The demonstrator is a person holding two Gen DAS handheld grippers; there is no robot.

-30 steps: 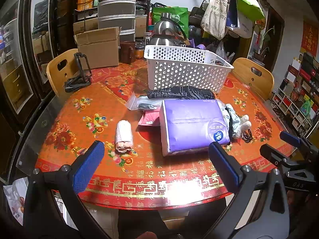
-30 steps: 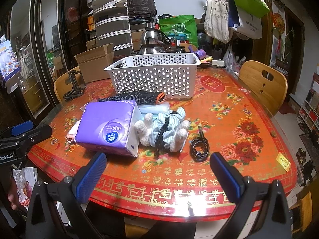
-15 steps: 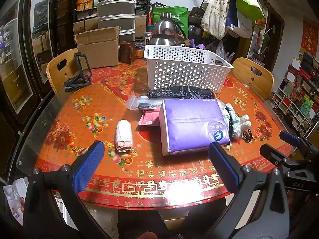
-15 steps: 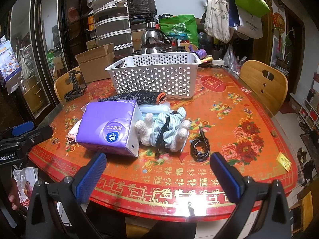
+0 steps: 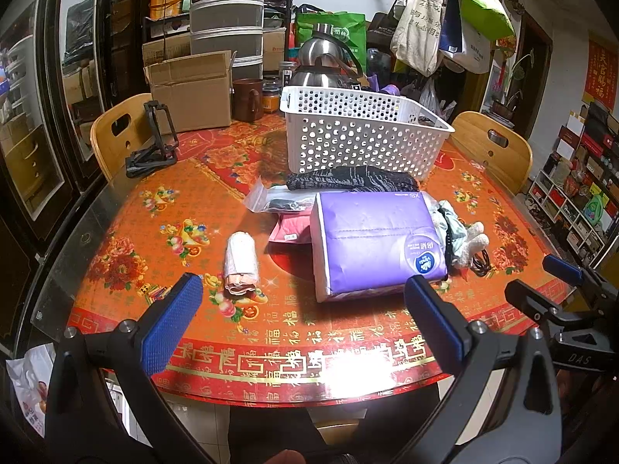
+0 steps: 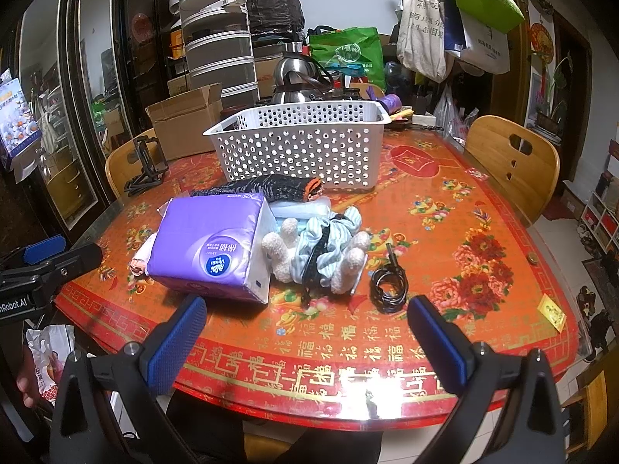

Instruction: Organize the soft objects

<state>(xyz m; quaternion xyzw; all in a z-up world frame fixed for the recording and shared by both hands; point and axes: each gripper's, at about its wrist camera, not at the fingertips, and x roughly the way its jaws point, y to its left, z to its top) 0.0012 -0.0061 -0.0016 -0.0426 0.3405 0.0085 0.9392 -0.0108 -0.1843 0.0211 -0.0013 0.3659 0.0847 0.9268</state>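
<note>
Both grippers hover at the near edge of the table, well short of the pile. The left gripper has its blue fingers spread wide with nothing between them; the right gripper is the same, jaws released and holding nothing.

Out in the middle sits the soft stuff. A purple tissue pack lies flat, the biggest thing in the heap. To its left, apart from it, a rolled white-and-pink cloth lies on its own. A pink packet pokes out from under the tissue pack's far left corner, and a clear bag rests just beyond that. A dark knitted piece stretches along the far side of the pack, between it and the white basket, which stands upright further back.

On the pack's right side, touching it, a plush toy in striped blue cloth lies sprawled. Just beside the toy, a coiled black cable rests on the tablecloth.
</note>
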